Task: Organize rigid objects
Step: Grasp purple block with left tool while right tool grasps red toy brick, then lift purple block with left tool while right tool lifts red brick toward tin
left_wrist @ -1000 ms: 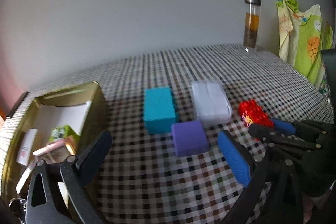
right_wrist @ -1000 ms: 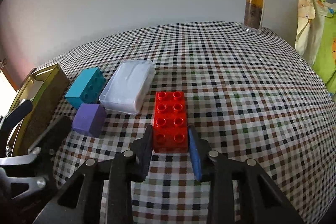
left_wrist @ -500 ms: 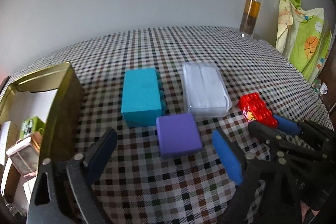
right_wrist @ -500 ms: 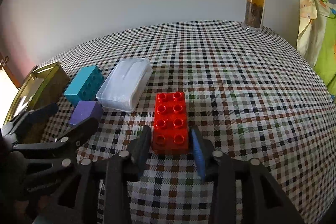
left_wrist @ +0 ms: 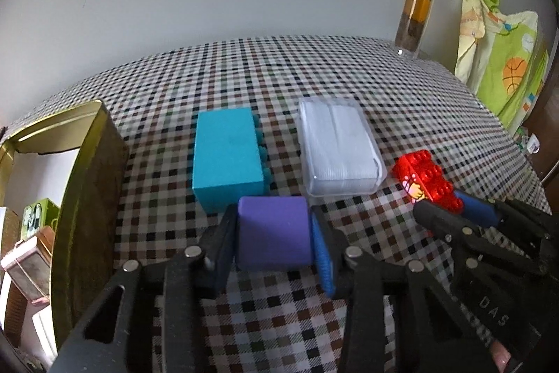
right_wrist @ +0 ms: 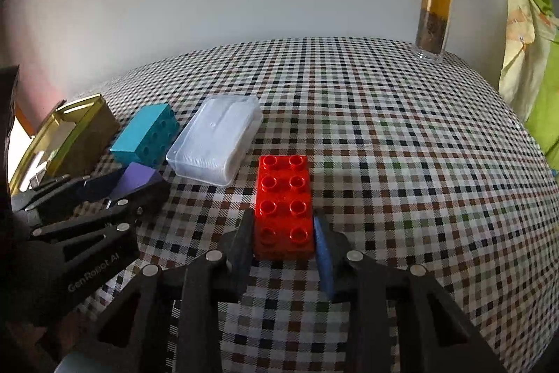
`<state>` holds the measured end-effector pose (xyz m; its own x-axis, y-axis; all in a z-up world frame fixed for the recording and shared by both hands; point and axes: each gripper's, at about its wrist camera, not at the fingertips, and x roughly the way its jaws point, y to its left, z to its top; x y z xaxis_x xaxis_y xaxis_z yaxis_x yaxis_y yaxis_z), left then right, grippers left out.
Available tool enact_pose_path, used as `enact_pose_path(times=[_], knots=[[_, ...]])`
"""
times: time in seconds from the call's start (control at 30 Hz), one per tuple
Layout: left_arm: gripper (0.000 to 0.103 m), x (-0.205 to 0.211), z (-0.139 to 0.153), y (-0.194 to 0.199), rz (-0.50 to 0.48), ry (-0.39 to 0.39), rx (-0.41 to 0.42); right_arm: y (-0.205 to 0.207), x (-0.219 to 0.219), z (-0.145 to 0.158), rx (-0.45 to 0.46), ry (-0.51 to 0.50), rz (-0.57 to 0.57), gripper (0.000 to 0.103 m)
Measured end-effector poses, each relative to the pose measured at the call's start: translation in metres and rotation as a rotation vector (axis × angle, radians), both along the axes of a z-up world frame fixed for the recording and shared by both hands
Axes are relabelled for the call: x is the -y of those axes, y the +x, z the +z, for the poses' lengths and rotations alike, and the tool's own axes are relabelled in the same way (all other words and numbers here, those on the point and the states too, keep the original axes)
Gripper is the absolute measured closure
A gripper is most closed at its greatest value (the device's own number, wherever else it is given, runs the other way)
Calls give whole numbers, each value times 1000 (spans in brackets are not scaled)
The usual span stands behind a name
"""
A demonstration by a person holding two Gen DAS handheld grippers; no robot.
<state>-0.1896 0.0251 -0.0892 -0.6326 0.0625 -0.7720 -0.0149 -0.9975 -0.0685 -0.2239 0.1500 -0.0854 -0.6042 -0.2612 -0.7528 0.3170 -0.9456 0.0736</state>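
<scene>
Closing on the purple block (left_wrist: 274, 242) at lower centre of its view, the left gripper (left_wrist: 274, 245) has both pads against its sides. Right gripper (right_wrist: 283, 242) pinches the red brick (right_wrist: 283, 205) on the checked tablecloth (right_wrist: 401, 145), mid-frame.

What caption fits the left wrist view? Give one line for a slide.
Left gripper closing on the purple block beside the teal brick, as the right gripper grips the red brick.
</scene>
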Motion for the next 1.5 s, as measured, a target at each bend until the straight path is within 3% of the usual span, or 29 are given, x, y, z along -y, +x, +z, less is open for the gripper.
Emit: enact_pose_path(times=[0.37, 0.93, 1.17, 1.5], knots=[[64, 8, 16, 15, 4, 1, -77, 13, 0, 13, -116, 26, -34, 69], [64, 13, 37, 40, 41, -21, -248, 31, -7, 27, -262, -57, -30, 69], [64, 6, 44, 50, 48, -69, -315, 38, -12, 30, -300, -82, -35, 69], [64, 14, 47, 67, 69, -71, -367, 47, -19, 34, -343, -97, -33, 69]])
